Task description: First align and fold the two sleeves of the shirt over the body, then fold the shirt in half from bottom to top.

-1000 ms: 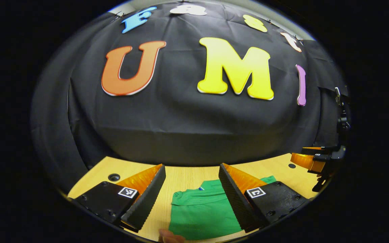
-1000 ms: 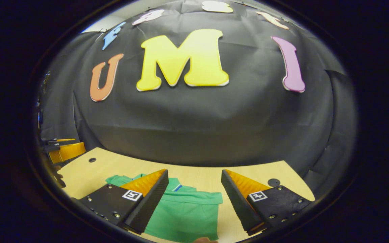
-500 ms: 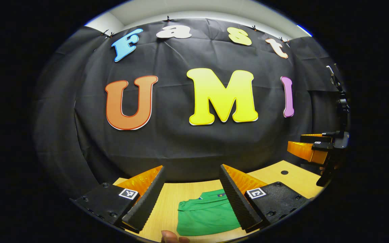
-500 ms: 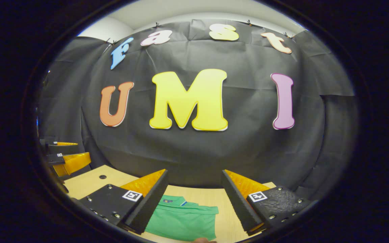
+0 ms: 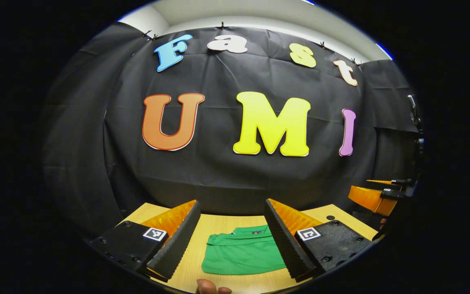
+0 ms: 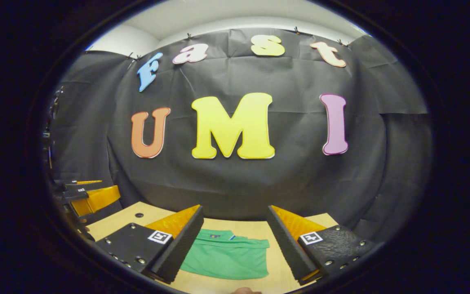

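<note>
The green knit shirt (image 5: 243, 255) lies flat on the light wood-grain counter (image 5: 214, 222) as a compact rectangle, collar edge toward the booth wall. Judged from this shape, both sleeve folds and the bottom-to-top fold appear complete.

In the left gripper view, the left tool (image 5: 231, 239) hangs above the counter with its fingers spread wide and nothing between them; the shirt shows through the gap, well below. In the right gripper view, the right tool (image 6: 235, 243) is likewise wide open and empty, with the shirt below and slightly toward its left finger. The other tool appears at each view's outer edge, clear of the garment. A fingertip (image 5: 208, 287) shows at the lower rim of the left gripper view.

Risks from this state:
- Either tool lowered carelessly could snag the top layer and drag the fold open.
- Soft knit fabric may relax, letting the folded edges shift out of alignment.
- A nudge against the counter could slide the whole bundle.
</note>
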`<state>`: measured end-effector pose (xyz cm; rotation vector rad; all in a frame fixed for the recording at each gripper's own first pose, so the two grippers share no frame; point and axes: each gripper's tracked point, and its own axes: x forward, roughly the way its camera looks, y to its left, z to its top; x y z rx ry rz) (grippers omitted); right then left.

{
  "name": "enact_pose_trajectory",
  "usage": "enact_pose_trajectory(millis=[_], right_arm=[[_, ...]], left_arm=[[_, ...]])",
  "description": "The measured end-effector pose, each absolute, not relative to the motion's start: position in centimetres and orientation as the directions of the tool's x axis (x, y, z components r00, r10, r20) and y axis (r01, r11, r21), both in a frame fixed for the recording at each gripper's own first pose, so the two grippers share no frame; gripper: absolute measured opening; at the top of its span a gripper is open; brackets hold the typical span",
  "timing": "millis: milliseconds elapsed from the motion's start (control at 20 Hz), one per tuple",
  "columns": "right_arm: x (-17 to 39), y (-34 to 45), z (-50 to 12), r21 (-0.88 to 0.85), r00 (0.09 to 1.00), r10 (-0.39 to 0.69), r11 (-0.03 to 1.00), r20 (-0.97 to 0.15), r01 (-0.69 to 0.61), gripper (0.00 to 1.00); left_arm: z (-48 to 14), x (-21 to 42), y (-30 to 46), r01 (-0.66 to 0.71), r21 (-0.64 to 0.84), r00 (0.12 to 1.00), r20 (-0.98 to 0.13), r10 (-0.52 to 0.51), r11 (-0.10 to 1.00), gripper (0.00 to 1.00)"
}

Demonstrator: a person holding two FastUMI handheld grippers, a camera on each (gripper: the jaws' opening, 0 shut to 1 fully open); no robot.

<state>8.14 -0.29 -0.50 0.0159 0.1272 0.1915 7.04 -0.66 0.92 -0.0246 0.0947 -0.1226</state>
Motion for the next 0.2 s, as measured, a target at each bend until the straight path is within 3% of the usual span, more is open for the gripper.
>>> enact_pose_trajectory(millis=[200], right_arm=[[8.4, -0.03, -0.64, 0.029, 0.972, 0.195, 0.981, -0.133, -0.192, 0.98]], left_arm=[[1.35, 7.13, -1.13, 0.119, -0.009, 0.988, -0.094, -0.12, 0.993, 1.0]])
